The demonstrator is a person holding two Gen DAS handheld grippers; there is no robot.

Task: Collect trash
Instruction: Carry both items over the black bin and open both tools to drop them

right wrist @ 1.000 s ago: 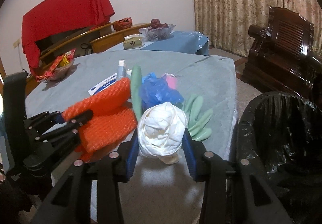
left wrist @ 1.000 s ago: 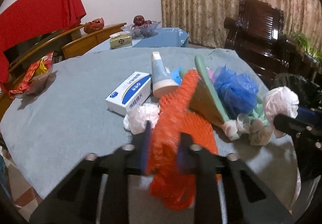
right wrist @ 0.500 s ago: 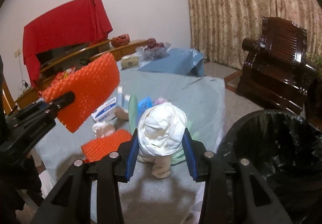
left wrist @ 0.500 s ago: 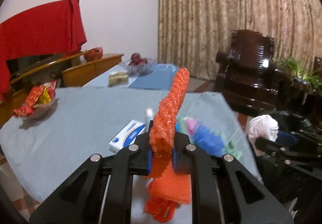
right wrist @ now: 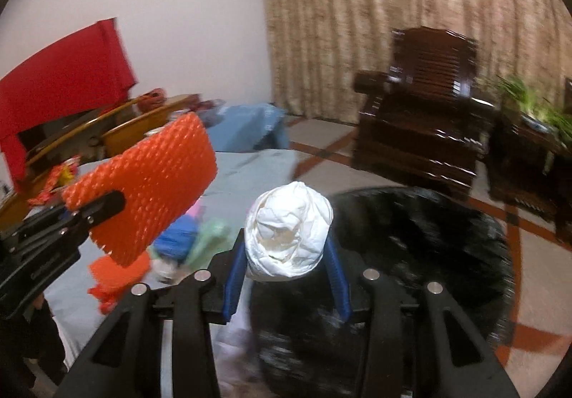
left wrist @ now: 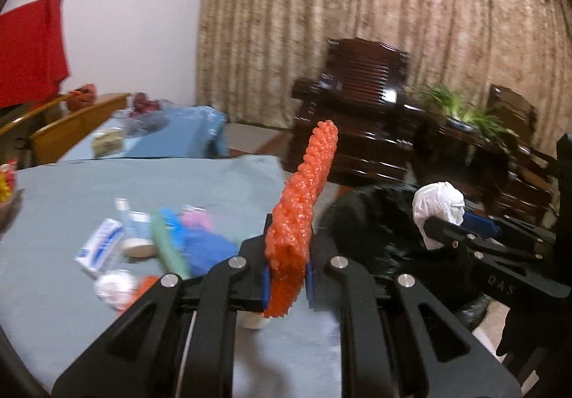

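Observation:
My left gripper (left wrist: 286, 282) is shut on an orange foam net sheet (left wrist: 302, 215), held up above the table edge; it also shows in the right wrist view (right wrist: 150, 190). My right gripper (right wrist: 286, 264) is shut on a crumpled white paper ball (right wrist: 289, 230), held over the rim of the black-lined trash bin (right wrist: 411, 255). The ball and bin also show in the left wrist view, ball (left wrist: 438, 208), bin (left wrist: 375, 223). More trash lies on the grey-blue table (left wrist: 71, 183): a white-blue box (left wrist: 98, 244), a tube (left wrist: 134, 230), blue mesh (left wrist: 211, 248), another orange net piece (right wrist: 118, 273).
A dark wooden armchair (right wrist: 422, 123) stands beyond the bin, with a plant (left wrist: 461, 108) on a dark stand to its right. A second table with a blue cloth (left wrist: 178, 123), a tissue box and a fruit bowl lies behind. Wooden chairs and a red cloth (right wrist: 60, 76) are at the left.
Both grippers lifted off the table and swung right toward the bin. The orange net rose clear of the pile; the white ball now hangs over the bin's rim.

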